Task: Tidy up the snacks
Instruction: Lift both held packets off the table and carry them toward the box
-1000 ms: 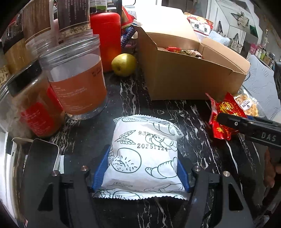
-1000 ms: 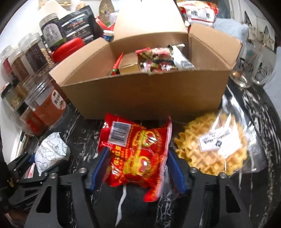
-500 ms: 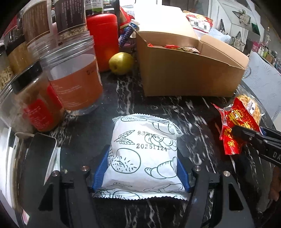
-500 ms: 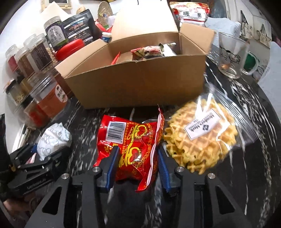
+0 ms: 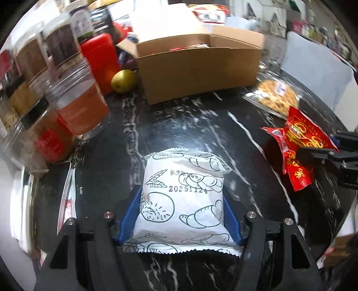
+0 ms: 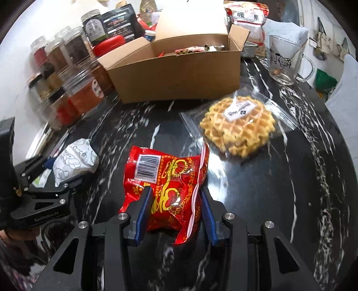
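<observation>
My left gripper is shut on a white snack packet printed with bread drawings, held above the black marble table. My right gripper is shut on a red snack packet with gold print and a barcode. Each gripper shows in the other view: the left one with its white packet at the left, the red packet at the right. An open cardboard box holding several snacks stands at the back. A bagged waffle lies in front of its right corner.
Several clear jars and a red canister stand at the left, with a yellow-green fruit beside the box. A glass mug and a cashew bag stand at the back right. A phone-like slab lies at the left edge.
Both grippers have drawn back and up from the box with their packets. The right gripper closed tighter on the red packet. The waffle stays on the table.
</observation>
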Demonstrator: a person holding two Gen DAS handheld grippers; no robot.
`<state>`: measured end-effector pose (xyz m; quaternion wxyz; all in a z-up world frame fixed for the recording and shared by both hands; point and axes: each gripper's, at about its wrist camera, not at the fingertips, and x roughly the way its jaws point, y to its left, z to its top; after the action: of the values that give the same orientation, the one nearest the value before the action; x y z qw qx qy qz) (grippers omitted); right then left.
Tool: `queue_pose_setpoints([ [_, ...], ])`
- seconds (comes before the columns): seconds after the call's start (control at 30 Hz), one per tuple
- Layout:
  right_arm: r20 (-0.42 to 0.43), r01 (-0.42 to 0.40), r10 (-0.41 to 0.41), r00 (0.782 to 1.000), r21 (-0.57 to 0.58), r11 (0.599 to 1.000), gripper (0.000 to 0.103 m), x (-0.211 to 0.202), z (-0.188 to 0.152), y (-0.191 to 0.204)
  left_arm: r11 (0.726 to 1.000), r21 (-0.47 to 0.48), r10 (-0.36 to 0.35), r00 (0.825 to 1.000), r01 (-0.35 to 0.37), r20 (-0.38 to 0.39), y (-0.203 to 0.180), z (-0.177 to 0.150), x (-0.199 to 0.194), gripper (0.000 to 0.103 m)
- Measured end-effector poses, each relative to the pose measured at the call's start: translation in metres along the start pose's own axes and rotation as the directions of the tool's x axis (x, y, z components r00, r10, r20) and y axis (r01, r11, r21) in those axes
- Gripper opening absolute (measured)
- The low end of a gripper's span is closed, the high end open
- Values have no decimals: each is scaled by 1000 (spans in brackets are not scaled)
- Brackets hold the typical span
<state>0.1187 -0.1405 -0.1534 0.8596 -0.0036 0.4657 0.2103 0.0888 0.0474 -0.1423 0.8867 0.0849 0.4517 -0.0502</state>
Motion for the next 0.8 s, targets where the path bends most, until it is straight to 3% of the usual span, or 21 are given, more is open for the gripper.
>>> queue_pose_setpoints([
  [0.13, -13, 11, -11, 1000, 4, 1000, 45, -1, -3, 1, 998, -11, -65, 998, 65, -3, -4, 3, 4, 67],
  [0.23, -7, 35, -35, 999, 14, 999, 61, 2, -1, 0, 992, -62, -111, 994, 110, -19, 1, 5, 8, 68],
  [0.4, 24, 15, -16, 1000, 43, 999, 72, 5, 1, -2, 992, -66, -105, 994, 105, 7, -2, 4, 10, 77],
  [0.67, 65, 37, -40, 997, 41, 998, 70, 5, -4, 2, 992, -81, -92, 995, 94, 29, -4, 5, 12, 76],
  [0.77, 104, 12, -22, 994, 90, 996, 48, 3, -7, -3, 990, -116, -72, 996, 78, 57, -3, 4, 12, 68],
  [0.8, 112, 5, -18, 994, 110, 994, 45, 3, -7, -5, 990, -124, -63, 996, 70, 61, -3, 5, 12, 67],
])
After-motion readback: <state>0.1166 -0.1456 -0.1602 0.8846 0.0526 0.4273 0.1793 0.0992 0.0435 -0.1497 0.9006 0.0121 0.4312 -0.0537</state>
